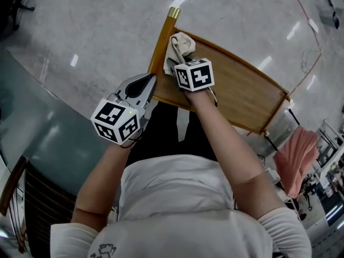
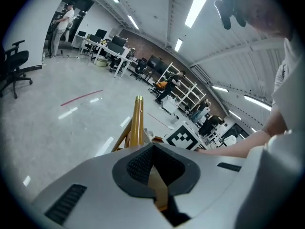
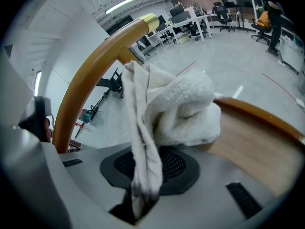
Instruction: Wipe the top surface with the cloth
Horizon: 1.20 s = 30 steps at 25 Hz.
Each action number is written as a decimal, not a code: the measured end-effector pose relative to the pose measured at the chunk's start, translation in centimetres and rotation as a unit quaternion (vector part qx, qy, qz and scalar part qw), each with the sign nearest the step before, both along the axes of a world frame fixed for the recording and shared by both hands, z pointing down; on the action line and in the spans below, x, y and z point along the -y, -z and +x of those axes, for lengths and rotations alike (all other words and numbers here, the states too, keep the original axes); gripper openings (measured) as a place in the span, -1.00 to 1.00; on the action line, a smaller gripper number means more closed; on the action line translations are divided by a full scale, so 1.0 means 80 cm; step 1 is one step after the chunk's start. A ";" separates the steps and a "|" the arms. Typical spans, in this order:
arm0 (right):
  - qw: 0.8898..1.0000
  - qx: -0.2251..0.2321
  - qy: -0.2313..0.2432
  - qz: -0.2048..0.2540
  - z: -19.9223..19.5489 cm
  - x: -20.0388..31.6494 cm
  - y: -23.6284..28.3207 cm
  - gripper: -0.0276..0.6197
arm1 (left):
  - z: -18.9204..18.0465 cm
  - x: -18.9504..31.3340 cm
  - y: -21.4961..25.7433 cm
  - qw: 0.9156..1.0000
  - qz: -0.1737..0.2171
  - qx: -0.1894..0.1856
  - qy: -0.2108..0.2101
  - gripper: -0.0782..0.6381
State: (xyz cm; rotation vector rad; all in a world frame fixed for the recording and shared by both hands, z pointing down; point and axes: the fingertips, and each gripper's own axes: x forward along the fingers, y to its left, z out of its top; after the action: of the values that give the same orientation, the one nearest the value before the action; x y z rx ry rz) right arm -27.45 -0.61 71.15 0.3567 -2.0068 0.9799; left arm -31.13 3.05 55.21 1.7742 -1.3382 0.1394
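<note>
A white terry cloth [image 1: 180, 46] lies bunched on the near-left corner of a wooden top surface [image 1: 242, 90] with a raised golden rim. My right gripper [image 1: 174, 63] is shut on the cloth; in the right gripper view the cloth [image 3: 167, 109] hangs from between the closed jaws and rests against the wood [image 3: 257, 147]. My left gripper [image 1: 146, 85] is shut with nothing in it and hovers just left of the top's near edge, close to the golden corner post [image 2: 137, 120].
The wooden top stands on a grey polished floor [image 1: 97, 20]. A glass-topped surface [image 1: 43, 138] lies at the left. A pink cloth [image 1: 295, 155] hangs at the right. The brass-capped post [image 1: 173, 12] marks the top's far-left corner. Desks, chairs and people stand far off in the left gripper view.
</note>
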 end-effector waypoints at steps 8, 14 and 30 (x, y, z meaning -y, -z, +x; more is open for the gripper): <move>0.998 -0.006 0.050 -0.042 0.019 -0.127 -0.013 -0.63 | 0.019 -0.003 0.007 1.000 0.010 -0.010 -0.018 -0.76; 0.997 -0.005 0.068 -0.032 0.034 -0.163 -0.016 -0.63 | 0.038 -0.012 0.008 1.000 0.008 0.004 -0.023 -0.76; 0.996 -0.074 -0.037 -0.028 0.320 -0.115 -0.017 -0.63 | 0.221 0.039 0.024 0.992 0.019 0.006 -0.121 -0.76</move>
State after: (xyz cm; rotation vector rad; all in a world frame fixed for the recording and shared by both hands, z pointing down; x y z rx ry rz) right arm -1.83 8.58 72.54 0.4627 -1.8400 1.0245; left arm -13.44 -0.04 53.29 1.9675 -1.1372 0.2592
